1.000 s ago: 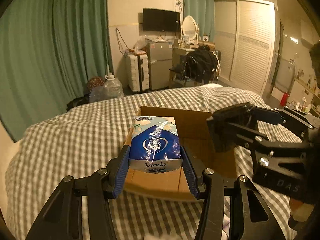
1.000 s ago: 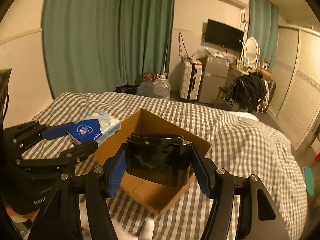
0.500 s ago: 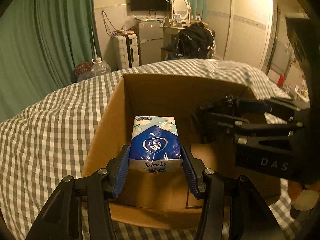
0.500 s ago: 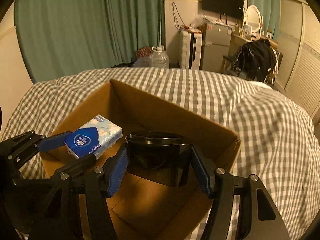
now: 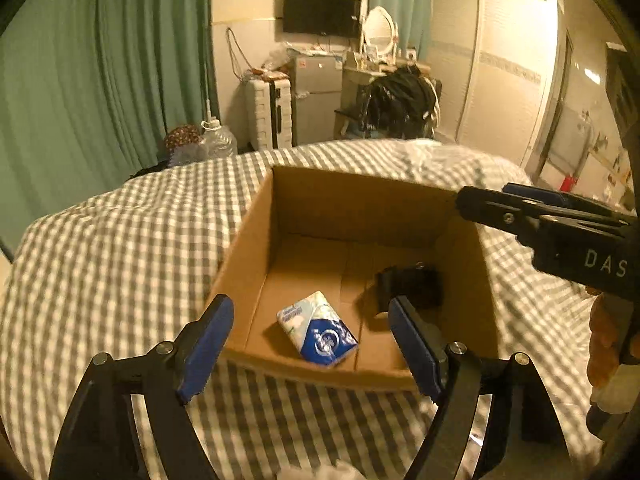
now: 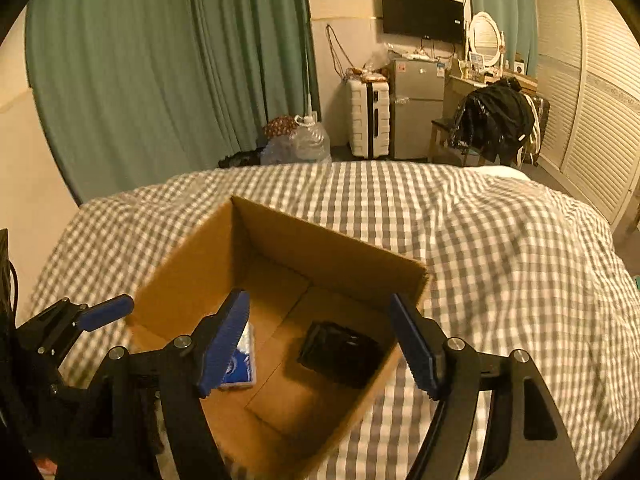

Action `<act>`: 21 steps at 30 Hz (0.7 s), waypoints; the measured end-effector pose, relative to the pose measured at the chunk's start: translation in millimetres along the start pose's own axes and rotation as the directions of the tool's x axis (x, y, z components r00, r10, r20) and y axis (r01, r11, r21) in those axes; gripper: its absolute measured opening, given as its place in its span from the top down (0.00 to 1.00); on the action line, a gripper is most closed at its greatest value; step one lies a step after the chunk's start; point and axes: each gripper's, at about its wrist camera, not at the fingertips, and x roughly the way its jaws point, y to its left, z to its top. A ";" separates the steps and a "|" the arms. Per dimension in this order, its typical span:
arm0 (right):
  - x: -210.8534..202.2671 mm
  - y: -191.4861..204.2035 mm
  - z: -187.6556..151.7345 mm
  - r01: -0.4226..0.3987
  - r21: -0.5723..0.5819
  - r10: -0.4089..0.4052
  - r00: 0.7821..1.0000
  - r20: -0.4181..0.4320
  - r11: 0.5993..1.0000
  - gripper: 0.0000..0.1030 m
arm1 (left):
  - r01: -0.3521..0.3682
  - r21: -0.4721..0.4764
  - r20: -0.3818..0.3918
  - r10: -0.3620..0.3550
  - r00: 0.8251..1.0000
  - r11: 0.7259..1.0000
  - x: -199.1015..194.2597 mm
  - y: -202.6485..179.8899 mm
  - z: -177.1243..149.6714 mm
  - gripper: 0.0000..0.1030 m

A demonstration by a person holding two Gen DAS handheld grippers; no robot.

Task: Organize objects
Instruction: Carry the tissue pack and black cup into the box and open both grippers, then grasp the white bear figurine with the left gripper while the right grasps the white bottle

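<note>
Now both grippers, left point(image 5: 310, 350) and right point(image 6: 320, 340), are opening empty; blue-white tissue pack point(image 5: 318, 330) and black plastic case point(image 6: 340, 354) lie inside the brown cardboard box point(image 5: 360, 200).

A lived-in bedroom: beyond the fingers a checked bedspread point(image 6: 460, 216), then green curtains point(image 6: 160, 60), wall television point(image 6: 422, 14), suitcase point(image 6: 368, 118), small fridge point(image 6: 416, 108) and louvred wardrobe point(image 6: 600, 112).

open cardboard box point(image 6: 320, 248) on checked bedspread point(image 6: 500, 240), black container point(image 6: 340, 354) and tissue pack point(image 6: 242, 364) inside
</note>
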 end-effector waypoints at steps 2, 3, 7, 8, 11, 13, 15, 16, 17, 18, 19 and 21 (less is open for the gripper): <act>-25.2 3.6 0.8 -0.001 -0.007 0.001 1.000 0.028 1.000 0.30 | -0.022 -0.007 0.019 0.022 1.000 1.000 -23.7 -0.4 -1.3 0.20; -36.8 6.0 1.5 0.003 -0.013 -0.002 0.999 0.041 1.000 0.30 | -0.047 -0.004 0.032 0.047 0.998 0.999 -39.3 -2.0 -2.1 0.20; -91.8 20.9 0.6 0.006 -0.054 -0.001 0.995 0.100 0.999 0.30 | -0.073 0.005 0.087 0.072 0.994 0.997 -86.0 -8.8 -6.5 0.20; -101.1 24.2 0.5 0.011 -0.066 -0.004 0.994 0.110 0.998 0.30 | -0.073 0.004 0.096 0.072 0.993 0.997 -95.2 -10.3 -7.9 0.20; -135.8 39.1 -6.3 0.016 -0.116 0.000 0.992 0.130 0.993 0.30 | -0.078 -0.008 0.128 0.078 0.989 0.997 -122.9 -15.1 -5.9 0.20; -158.1 46.3 -12.2 0.019 -0.138 0.003 0.989 0.151 0.990 0.30 | -0.091 -0.008 0.145 0.091 0.985 0.996 -143.3 -21.0 -12.5 0.20; -175.6 52.4 -19.5 0.013 -0.153 0.012 0.986 0.164 0.988 0.30 | -0.105 -0.018 0.156 0.106 0.982 0.994 -155.9 -22.1 -19.5 0.10; -183.7 55.7 -24.1 0.006 -0.159 0.021 0.986 0.167 0.987 0.30 | -0.102 -0.022 0.164 0.104 0.981 0.995 -160.4 -23.0 -24.1 0.01; -190.2 58.2 -28.7 -0.001 -0.165 0.029 0.986 0.167 0.986 0.30 | -0.094 -0.026 0.176 0.097 0.980 0.995 -164.5 -23.0 -28.8 0.01; -195.4 60.2 -34.6 -0.008 -0.169 0.036 0.985 0.166 0.986 0.29 | -0.086 -0.029 0.186 0.090 0.978 0.996 -168.9 -23.0 -35.3 0.01; -200.2 62.9 -42.7 -0.016 -0.173 0.044 0.986 0.160 0.985 0.29 | -0.087 -0.031 0.187 0.091 0.978 0.996 -172.3 -22.0 -44.0 0.01; -204.6 66.4 -57.3 -0.037 -0.180 0.064 0.987 0.148 0.983 0.24 | -0.103 -0.040 0.179 0.108 0.978 0.994 -174.8 -19.9 -58.9 0.01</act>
